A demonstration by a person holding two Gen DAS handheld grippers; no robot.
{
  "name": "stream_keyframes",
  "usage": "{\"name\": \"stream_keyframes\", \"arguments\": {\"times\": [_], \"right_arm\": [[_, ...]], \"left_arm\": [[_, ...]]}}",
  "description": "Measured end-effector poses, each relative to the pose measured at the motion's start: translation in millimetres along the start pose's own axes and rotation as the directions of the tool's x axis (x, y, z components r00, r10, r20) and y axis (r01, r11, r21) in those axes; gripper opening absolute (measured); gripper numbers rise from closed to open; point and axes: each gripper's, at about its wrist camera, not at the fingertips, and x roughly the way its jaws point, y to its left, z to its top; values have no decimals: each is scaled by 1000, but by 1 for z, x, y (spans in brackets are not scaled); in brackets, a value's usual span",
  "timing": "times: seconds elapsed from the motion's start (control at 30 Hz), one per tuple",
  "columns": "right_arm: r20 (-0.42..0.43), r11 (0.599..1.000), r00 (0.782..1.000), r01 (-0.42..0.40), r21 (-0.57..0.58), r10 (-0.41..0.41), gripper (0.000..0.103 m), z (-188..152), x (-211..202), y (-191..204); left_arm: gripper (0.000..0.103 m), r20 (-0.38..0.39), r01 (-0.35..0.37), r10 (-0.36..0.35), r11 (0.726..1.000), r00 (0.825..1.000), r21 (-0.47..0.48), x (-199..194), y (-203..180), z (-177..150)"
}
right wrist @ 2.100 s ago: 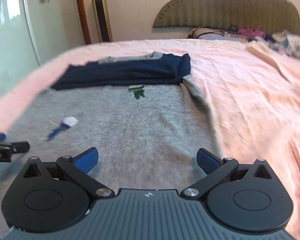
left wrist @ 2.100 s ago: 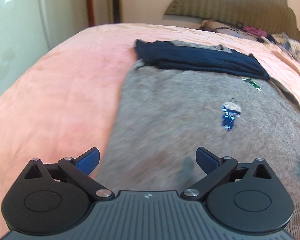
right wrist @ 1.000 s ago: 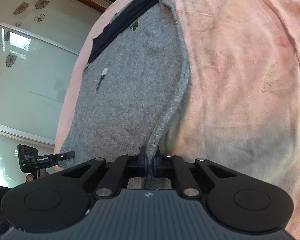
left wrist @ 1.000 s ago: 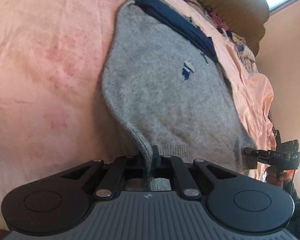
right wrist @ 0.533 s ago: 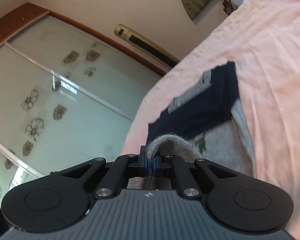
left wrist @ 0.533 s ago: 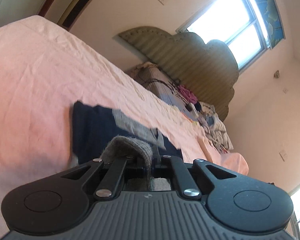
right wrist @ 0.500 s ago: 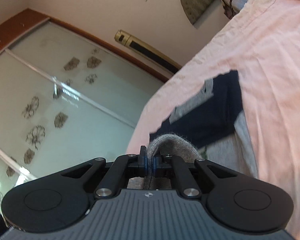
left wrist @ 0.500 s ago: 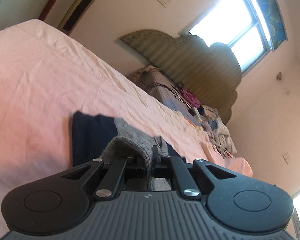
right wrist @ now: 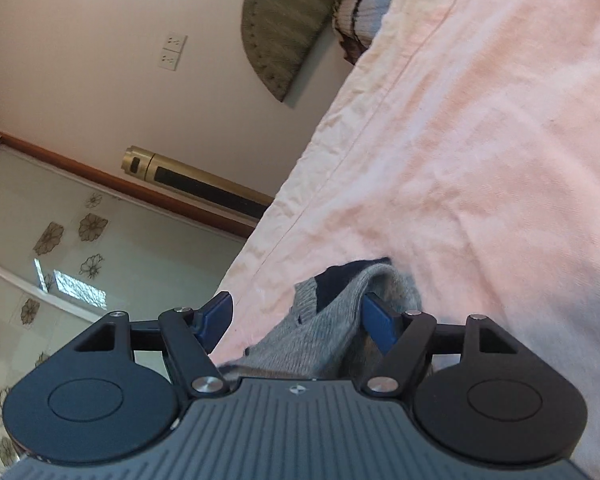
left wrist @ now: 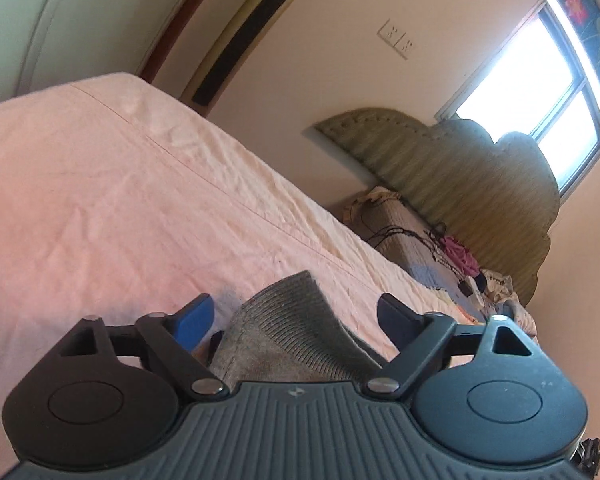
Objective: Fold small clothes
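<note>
- Pink bedsheet (left wrist: 100, 208) fills both wrist views, wrinkled, running back to a green padded headboard (left wrist: 460, 168) with a heap of clothes (left wrist: 460, 260) at its foot.
- Grey knitted sweater (left wrist: 296, 332) lies on the bed, its ribbed hem bunched up right in front of the left gripper (left wrist: 296, 316); a dark navy part (right wrist: 340, 276) peeks out at the fold in the right view.
- Left gripper: jaws opening, spread wide; the hem sits in the gap between them, and neither blue pad presses on it.
- Right gripper (right wrist: 296, 316): jaws opening too; the grey fold (right wrist: 340, 320) lies between them, leaning against the right-hand pad, well clear of the other, so nothing is clamped.
</note>
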Motion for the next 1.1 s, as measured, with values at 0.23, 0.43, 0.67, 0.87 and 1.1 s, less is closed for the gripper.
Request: {"name": "stream_keyframes", "arguments": {"times": [0.23,0.43,0.67,0.87,1.1], "right_arm": [[-105,995,994,-33,-96,23,89,-35,-47,23],[-165,993,981,108,43,-99,96,6,44,19],[5,987,1000,-28,157,28,98,5,35,21],[-60,1000,998,30,-4,-30,100,-66,-67,17],[-60,993,995,79,87,-74,100,-131,-123,-2]], "left_arm": [[90,-109,96,-91,994,990,48,-40,-10,-55],[90,-176,24,7,985,984,169,-7,-44,-79],[90,-112,-74,83,994,990,81,-59,-26,-107],[90,-151,-92,84,995,985,-48,-105,-2,-160],[90,-98,-41,22,980,995,-194,-99,3,-168]]}}
